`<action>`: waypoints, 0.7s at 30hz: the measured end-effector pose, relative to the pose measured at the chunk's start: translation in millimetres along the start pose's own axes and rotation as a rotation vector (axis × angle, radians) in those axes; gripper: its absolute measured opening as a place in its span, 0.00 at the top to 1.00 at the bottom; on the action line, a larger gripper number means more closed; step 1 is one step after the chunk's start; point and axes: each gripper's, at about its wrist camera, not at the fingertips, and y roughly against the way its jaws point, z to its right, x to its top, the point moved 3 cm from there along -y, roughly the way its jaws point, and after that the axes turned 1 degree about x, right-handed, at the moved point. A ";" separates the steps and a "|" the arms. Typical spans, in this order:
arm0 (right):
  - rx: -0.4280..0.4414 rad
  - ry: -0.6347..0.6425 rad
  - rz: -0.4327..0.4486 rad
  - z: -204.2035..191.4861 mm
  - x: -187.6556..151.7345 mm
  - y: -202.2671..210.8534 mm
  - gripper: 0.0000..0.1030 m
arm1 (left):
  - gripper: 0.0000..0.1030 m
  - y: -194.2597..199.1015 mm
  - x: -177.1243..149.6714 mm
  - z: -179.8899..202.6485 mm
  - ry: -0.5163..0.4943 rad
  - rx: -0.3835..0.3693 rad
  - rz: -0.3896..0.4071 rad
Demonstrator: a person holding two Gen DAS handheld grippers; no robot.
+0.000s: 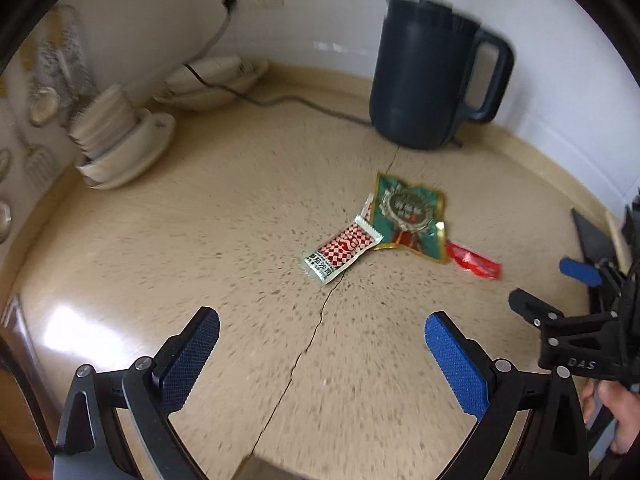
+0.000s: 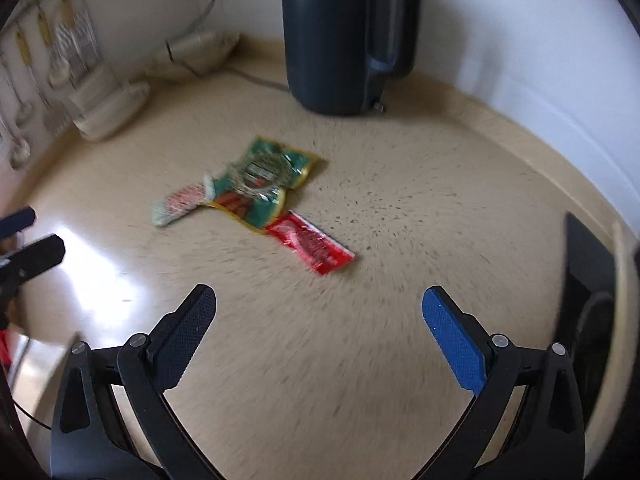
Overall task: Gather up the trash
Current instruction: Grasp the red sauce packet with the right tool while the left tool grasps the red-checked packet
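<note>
On the left of the table (image 1: 160, 248) stand stacked bowls (image 1: 116, 140). The left hand-held gripper (image 1: 322, 334) is spread wide and holds nothing. In the middle lie three wrappers touching each other: a checkered wrapper (image 1: 340, 254), a green packet (image 1: 410, 216) and a red sachet (image 2: 310, 246), in front of a dark kettle (image 1: 428, 76). The right hand-held gripper (image 2: 320, 308) is also released. I judge this as the approach step; next, one gripper must go down and close on a wrapper.

motion blur smears the green wrapper (image 2: 266, 184) print (unreadable), and the kettle (image 2: 340, 36) top is cropped.
</note>
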 end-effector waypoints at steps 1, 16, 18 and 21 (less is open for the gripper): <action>0.000 0.016 -0.013 1.3 3.1 -13.6 0.00 | 0.01 -16.7 6.8 1.8 -0.006 0.001 -0.016; 0.043 0.101 -0.051 0.6 17.8 -79.2 0.52 | 0.01 -121.6 34.4 -11.9 -0.037 -0.017 -0.068; 0.036 0.107 -0.040 2.2 20.4 -78.2 0.75 | 0.01 -129.4 36.8 -12.2 -0.042 -0.024 -0.070; 0.074 0.091 -0.030 5.2 23.4 -77.0 0.85 | 0.03 -138.2 39.0 -12.0 -0.062 -0.023 -0.076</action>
